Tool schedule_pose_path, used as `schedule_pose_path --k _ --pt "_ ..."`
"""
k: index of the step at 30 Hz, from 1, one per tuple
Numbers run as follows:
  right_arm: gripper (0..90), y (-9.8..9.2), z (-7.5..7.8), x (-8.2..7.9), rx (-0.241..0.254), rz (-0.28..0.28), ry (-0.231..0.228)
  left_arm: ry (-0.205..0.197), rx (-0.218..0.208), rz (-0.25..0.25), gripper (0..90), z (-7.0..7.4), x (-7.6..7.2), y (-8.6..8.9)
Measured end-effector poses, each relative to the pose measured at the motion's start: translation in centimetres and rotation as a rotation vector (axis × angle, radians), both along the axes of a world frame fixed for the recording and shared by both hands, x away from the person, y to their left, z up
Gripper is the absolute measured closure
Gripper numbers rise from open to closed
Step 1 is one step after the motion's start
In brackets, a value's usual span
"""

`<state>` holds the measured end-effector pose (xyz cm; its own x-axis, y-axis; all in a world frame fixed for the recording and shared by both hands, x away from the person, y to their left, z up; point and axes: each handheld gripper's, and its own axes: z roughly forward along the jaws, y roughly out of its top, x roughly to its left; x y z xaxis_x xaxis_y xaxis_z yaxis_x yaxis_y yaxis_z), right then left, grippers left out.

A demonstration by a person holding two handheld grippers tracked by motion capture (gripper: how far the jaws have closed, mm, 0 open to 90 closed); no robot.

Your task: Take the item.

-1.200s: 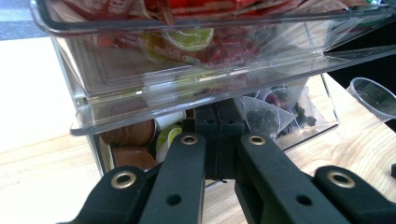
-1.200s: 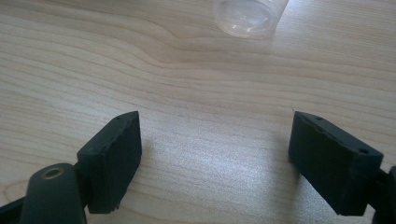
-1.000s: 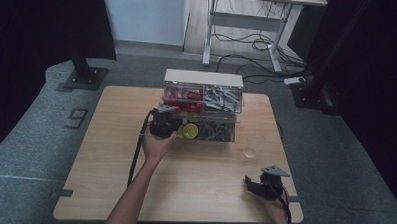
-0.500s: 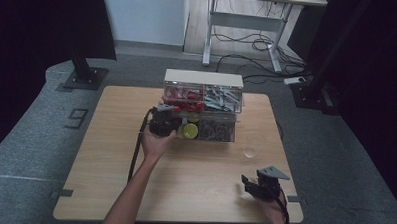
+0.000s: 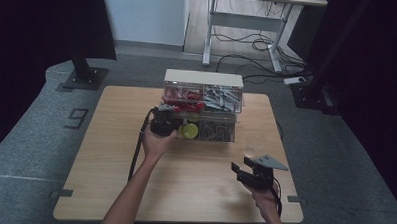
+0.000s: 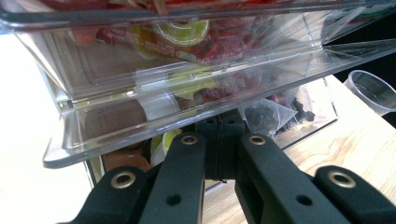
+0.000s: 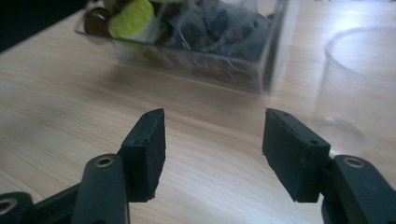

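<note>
- The clear organiser (image 5: 202, 104) stands at the far middle of the surface (image 5: 109, 164). It has two tiers, and its lower drawer (image 6: 187, 121) is pulled out toward you on the left side.
- Your left gripper (image 5: 163, 122) is at that drawer's front, its jaws closed together; in the left gripper view their tips sit under the drawer's clear lip, and whether they pinch it you cannot tell.
- A yellow-lidded capsule (image 5: 188, 130) lies in the lower tier just beside that gripper, with dark sachets (image 7: 210, 32) filling the rest of that tier.
- The upper tier holds red packets (image 5: 187, 97) on the left and grey pieces (image 5: 222, 99) on the right.
- One clear plastic cup (image 7: 359, 84) stands on the surface to the right front of the organiser, apart from it.
- Your right gripper (image 5: 242, 171) hovers near the right front corner of the surface, its jaws parted with nothing between them; they have just been closing somewhat.
- Bare wood lies between the right gripper and the organiser; only the cup stands near that stretch.
- The left half and the near edge of the surface carry only your forearms.
</note>
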<state>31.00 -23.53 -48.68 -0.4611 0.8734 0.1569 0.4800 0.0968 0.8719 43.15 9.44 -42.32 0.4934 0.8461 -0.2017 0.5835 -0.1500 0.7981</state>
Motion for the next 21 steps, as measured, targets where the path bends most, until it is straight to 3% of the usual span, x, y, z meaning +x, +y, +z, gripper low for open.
schedule_pose_path --k 4,14,21 --pt "41.5 0.6 0.5 0.6 0.02 0.018 -0.002 0.007 -0.001 0.0 90.0 -0.1 0.1 -0.2" --pt "50.4 2.1 1.8 2.8 0.004 0.042 -0.043 0.005 0.003 -0.003 90.0 0.0 -0.1 -0.5" --pt "54.7 3.1 1.9 4.2 -0.005 0.065 -0.049 0.004 0.001 0.0 90.0 0.1 -0.1 -0.5"
